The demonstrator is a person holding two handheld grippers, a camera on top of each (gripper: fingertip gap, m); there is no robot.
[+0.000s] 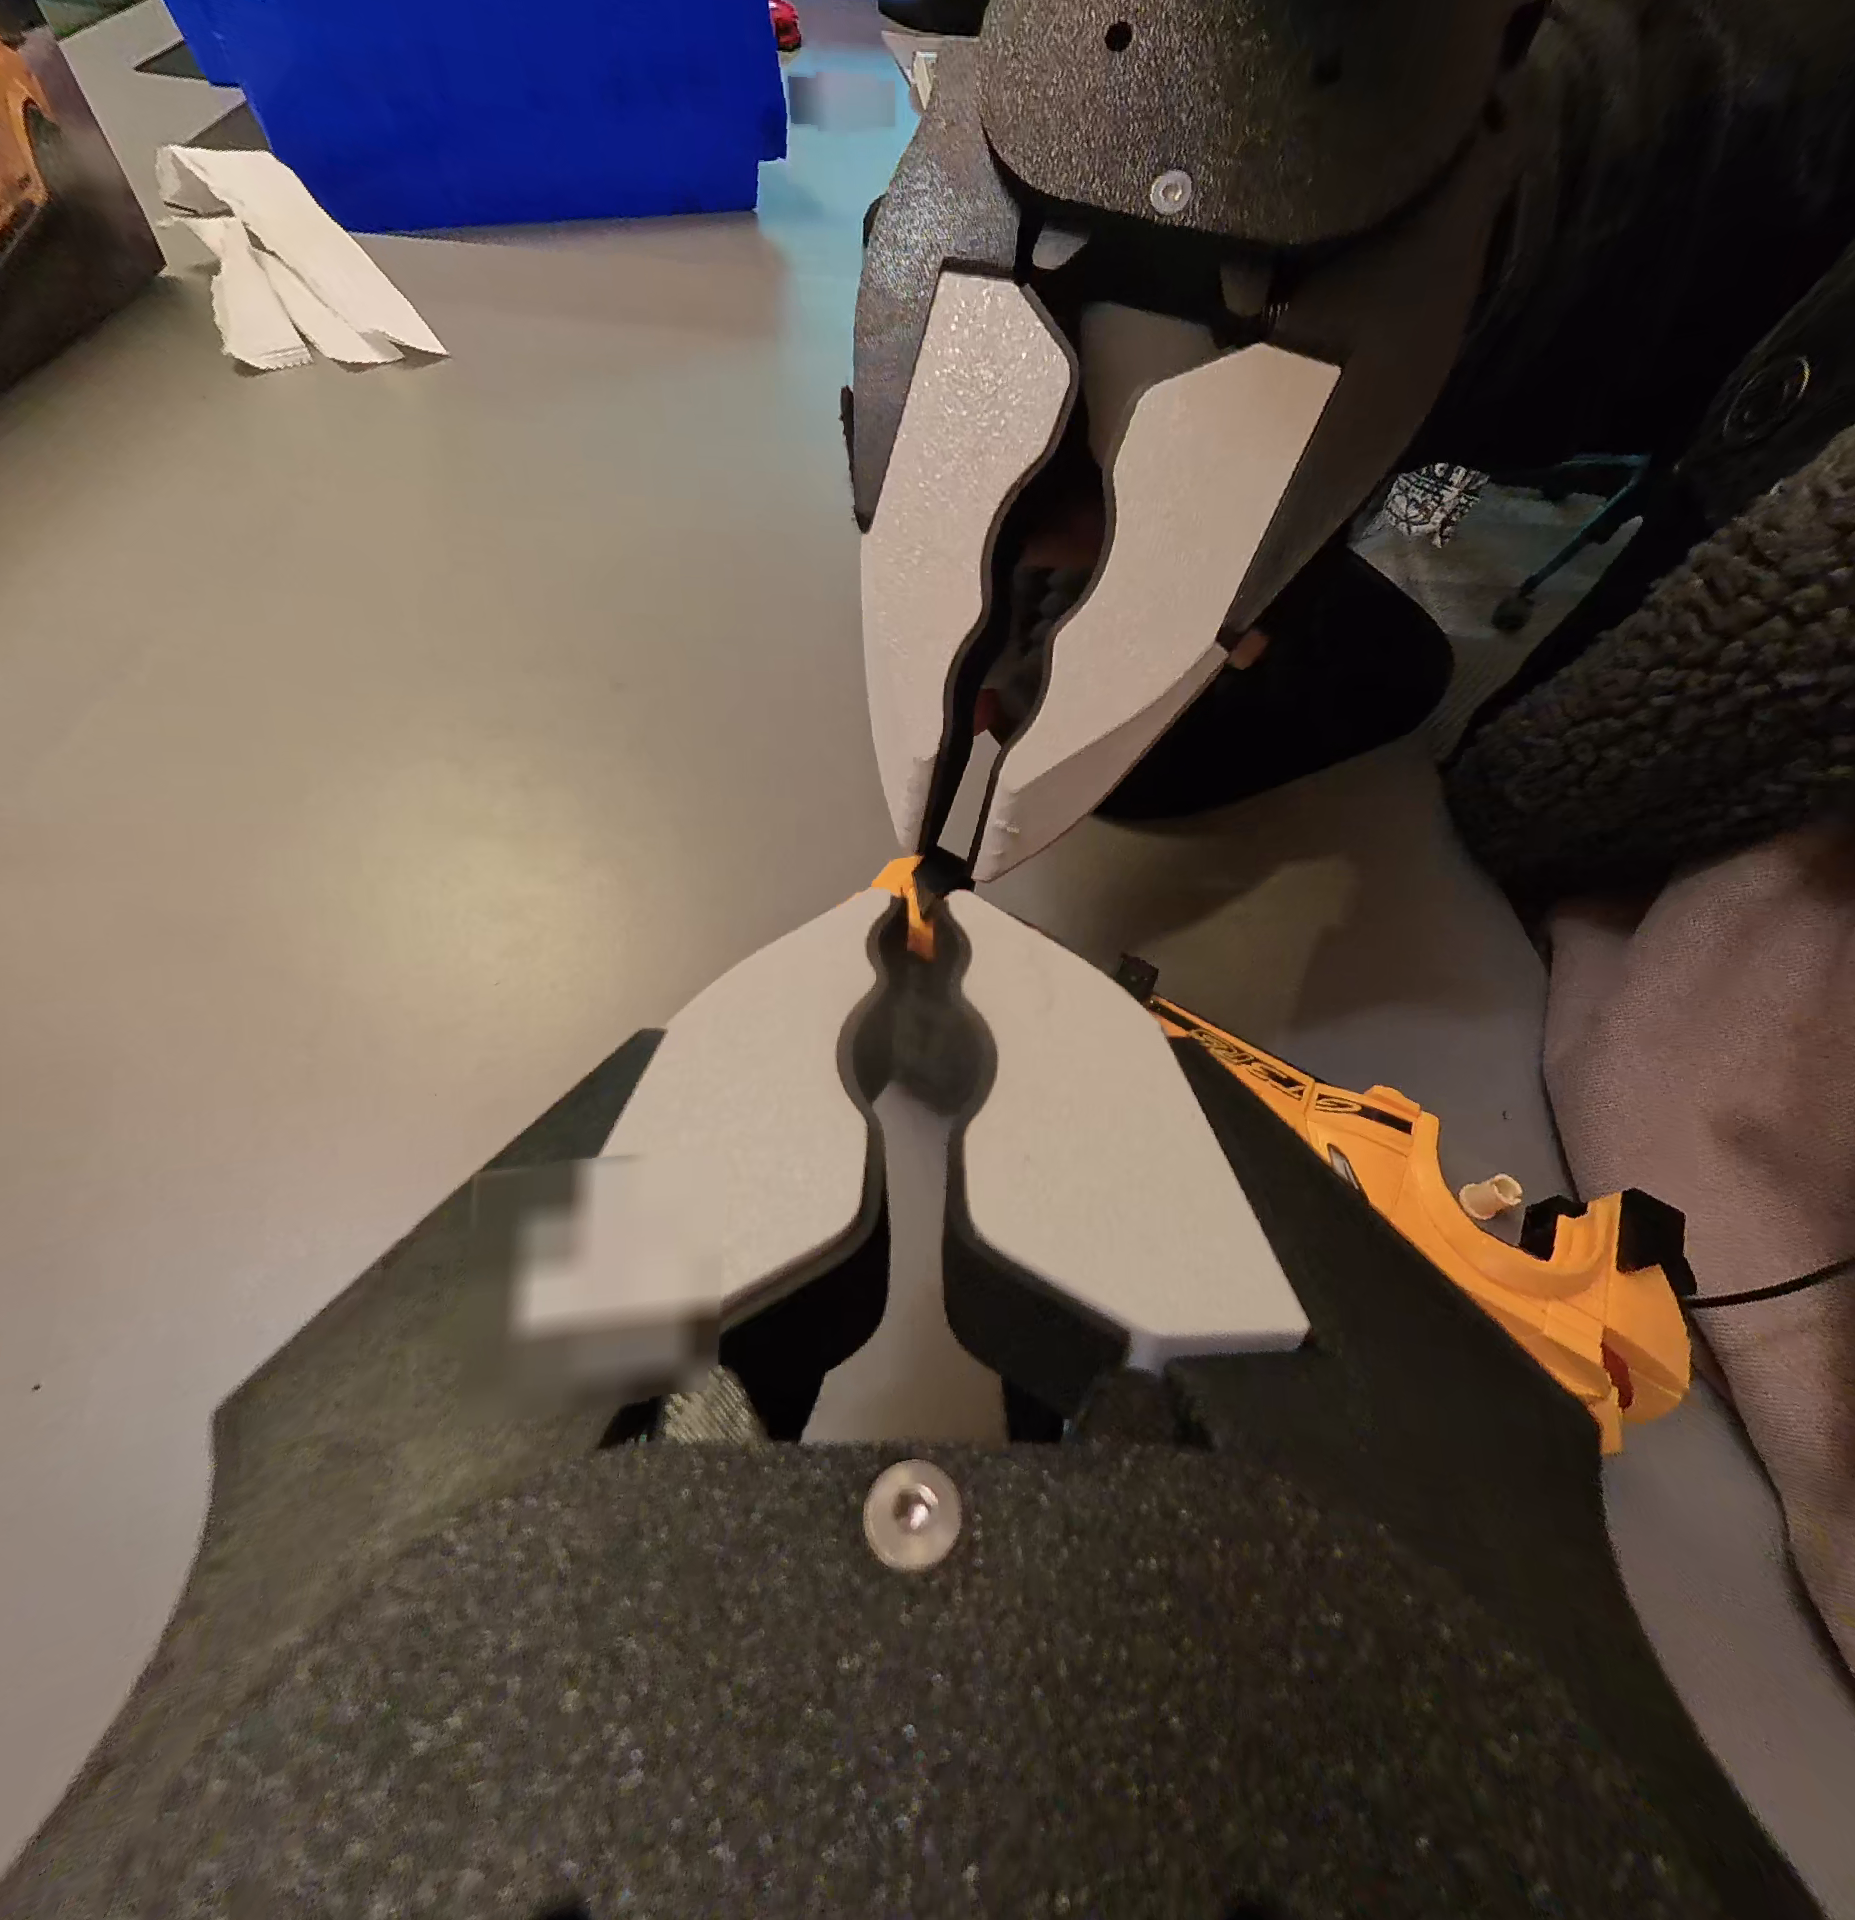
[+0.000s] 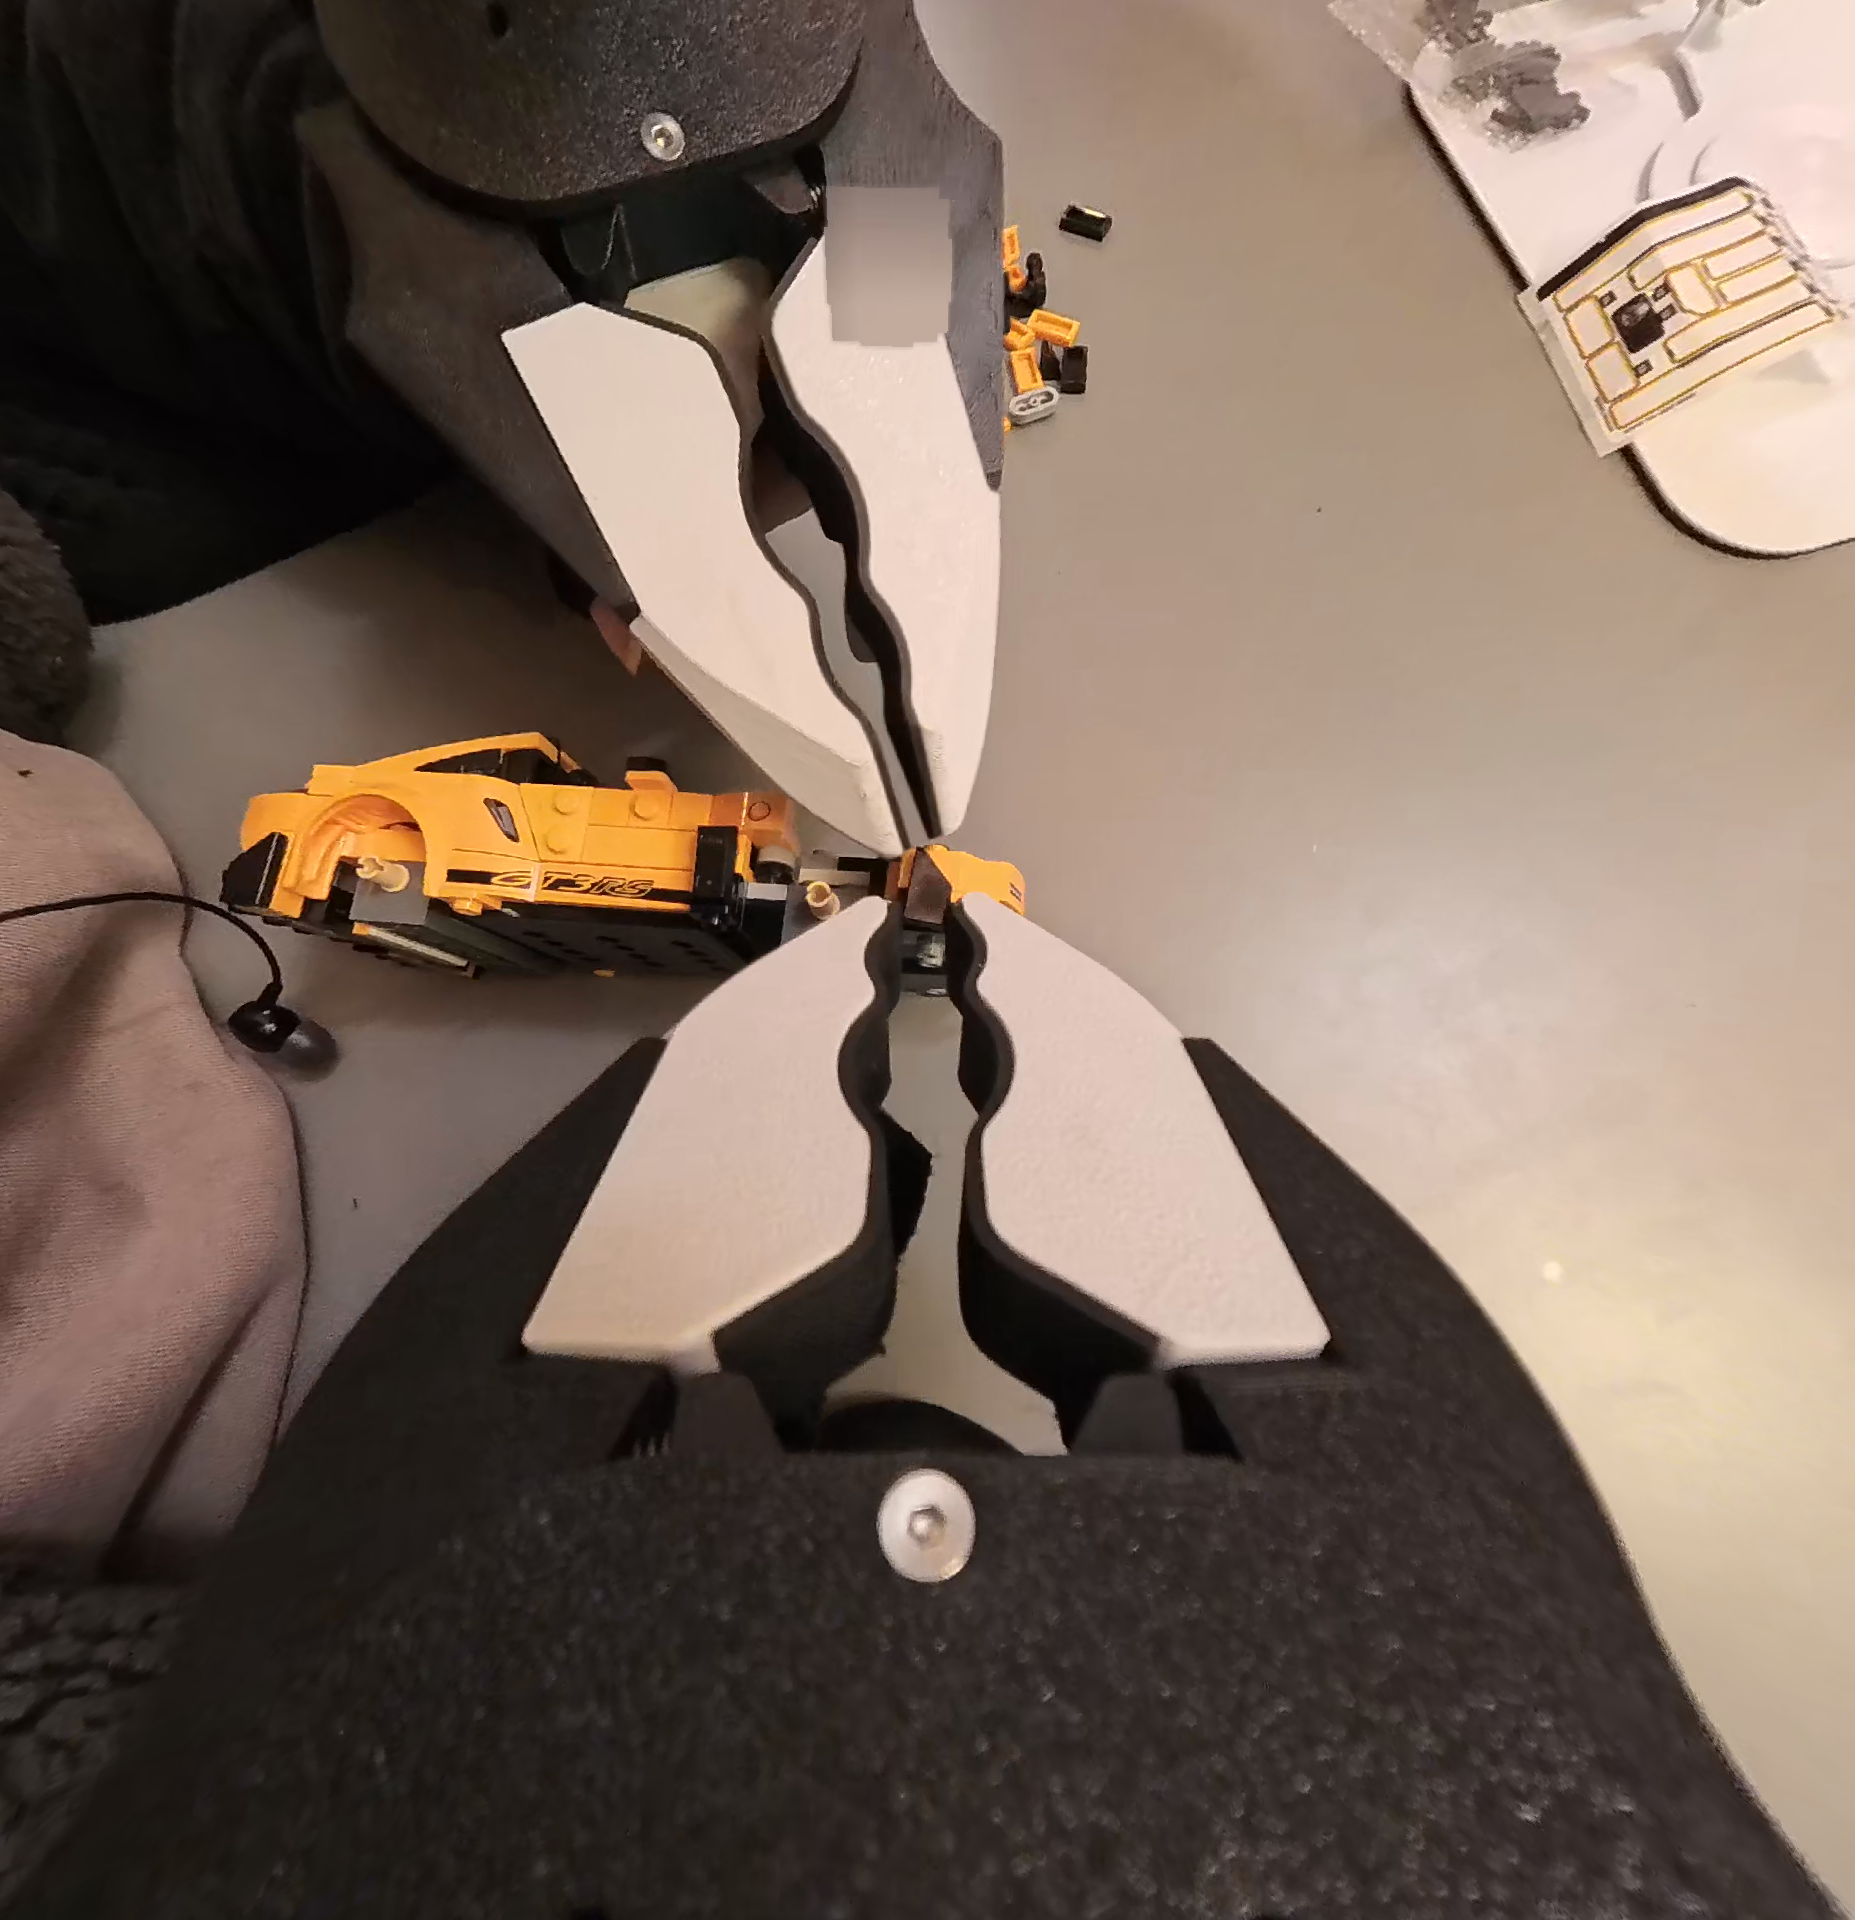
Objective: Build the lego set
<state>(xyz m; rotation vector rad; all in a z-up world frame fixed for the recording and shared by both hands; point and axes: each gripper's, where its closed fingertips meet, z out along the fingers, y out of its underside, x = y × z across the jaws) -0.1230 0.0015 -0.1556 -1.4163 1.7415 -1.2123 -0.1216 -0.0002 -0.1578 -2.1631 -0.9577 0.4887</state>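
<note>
Your left claw point(image 1: 918, 914) and right claw point(image 2: 923, 904) both pinch one small orange-black piece point(image 2: 928, 883) (tip to tip), above the tabletop point(image 2: 1422, 831).

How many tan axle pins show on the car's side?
2 tan axle pins on the orange Lego car: one in its left wheel arch, one near its right end. Far side hidden.

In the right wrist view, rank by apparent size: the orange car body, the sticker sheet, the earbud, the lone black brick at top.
1. orange car body
2. sticker sheet
3. earbud
4. lone black brick

The brick lies farther from the camera, so the last two are unsure.
</note>
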